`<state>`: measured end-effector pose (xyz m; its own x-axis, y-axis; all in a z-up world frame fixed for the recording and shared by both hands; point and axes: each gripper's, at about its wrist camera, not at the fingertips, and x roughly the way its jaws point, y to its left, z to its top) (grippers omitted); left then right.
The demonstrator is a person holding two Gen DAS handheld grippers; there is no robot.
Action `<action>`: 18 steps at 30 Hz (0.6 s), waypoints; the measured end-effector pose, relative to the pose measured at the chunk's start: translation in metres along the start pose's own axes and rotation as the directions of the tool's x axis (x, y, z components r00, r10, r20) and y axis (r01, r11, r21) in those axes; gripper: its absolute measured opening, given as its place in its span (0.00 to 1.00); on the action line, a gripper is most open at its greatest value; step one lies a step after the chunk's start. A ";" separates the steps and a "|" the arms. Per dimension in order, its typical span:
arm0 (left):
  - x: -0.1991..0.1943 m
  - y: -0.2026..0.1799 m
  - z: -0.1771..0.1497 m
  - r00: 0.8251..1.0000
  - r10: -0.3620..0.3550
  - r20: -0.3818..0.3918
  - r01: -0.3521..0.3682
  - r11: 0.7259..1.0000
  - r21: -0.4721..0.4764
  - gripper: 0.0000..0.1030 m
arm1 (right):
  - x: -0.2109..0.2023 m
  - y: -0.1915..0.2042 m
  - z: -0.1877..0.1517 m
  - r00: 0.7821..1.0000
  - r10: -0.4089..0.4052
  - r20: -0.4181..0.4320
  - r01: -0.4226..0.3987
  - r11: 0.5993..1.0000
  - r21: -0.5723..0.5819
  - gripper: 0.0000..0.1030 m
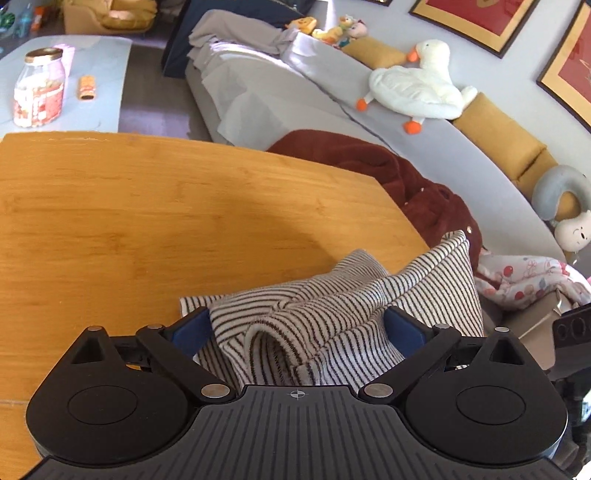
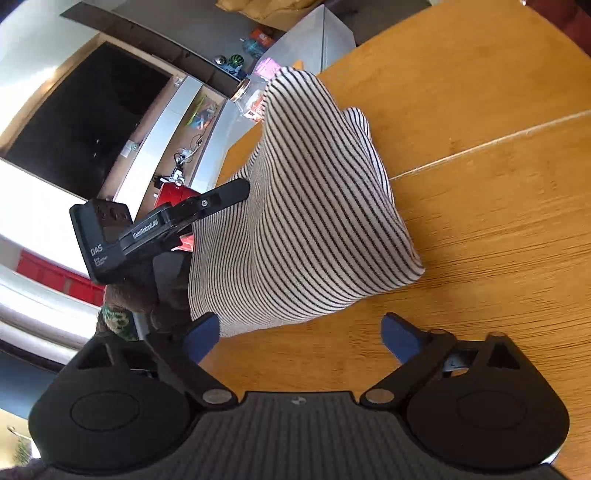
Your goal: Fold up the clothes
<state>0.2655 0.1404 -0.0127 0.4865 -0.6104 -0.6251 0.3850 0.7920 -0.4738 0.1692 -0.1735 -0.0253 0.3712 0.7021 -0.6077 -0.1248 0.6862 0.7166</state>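
Filling most of both views, the bamboo-coloured worktop [image 1: 147, 221] is bare apart from the striped garment [image 1: 332, 306], which is bunched at its near right corner. In the left wrist view a grey sofa [image 1: 295, 96] runs behind the worktop, with a white toy goose [image 1: 417, 85], mustard cushions [image 1: 495, 125] and a rust-red blanket [image 1: 388, 170] on it, and framed pictures [image 1: 476, 18] hang on the wall above. A pale low table [image 1: 103, 66] carries a jar [image 1: 38, 88].

The left hand-held gripper [image 1: 297, 328] has its blue fingers [image 1: 192, 328] spread wide, with folds of the garment heaped between them; whether they press the cloth I cannot tell.

Only the right wrist view shows the other side of the room: a dark screen [image 2: 85, 122] on the wall and a long shelf unit [image 2: 177, 129] with small clutter. It also shows the left hand-held gripper from the side, its fingers reaching into the garment, which is raised off the wood at that edge while its lower end rests on the worktop. The right hand-held gripper [image 2: 301, 336] stands wide apart just beside the garment, holding nothing.
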 end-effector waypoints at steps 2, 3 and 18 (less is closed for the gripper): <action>-0.004 0.002 -0.005 1.000 0.006 -0.002 -0.006 1.000 -0.021 0.99 | 0.005 0.004 0.012 0.999 -0.027 0.019 0.028 0.999 -0.035 0.75; -0.006 0.001 -0.008 1.000 0.016 -0.002 -0.016 1.000 -0.017 0.99 | 0.007 0.006 0.018 0.999 -0.040 0.029 0.042 0.998 -0.052 0.75; -0.029 -0.079 -0.068 0.992 -0.121 -0.027 0.124 0.987 0.102 0.98 | 0.022 0.039 0.076 0.971 -0.151 0.186 0.203 0.929 -0.309 0.94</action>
<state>0.1675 0.0961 0.0011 0.4149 -0.7015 -0.5794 0.5201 0.7054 -0.4816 0.2428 -0.1456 0.0157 0.5505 0.5429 -0.6341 -0.3251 0.8391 0.4361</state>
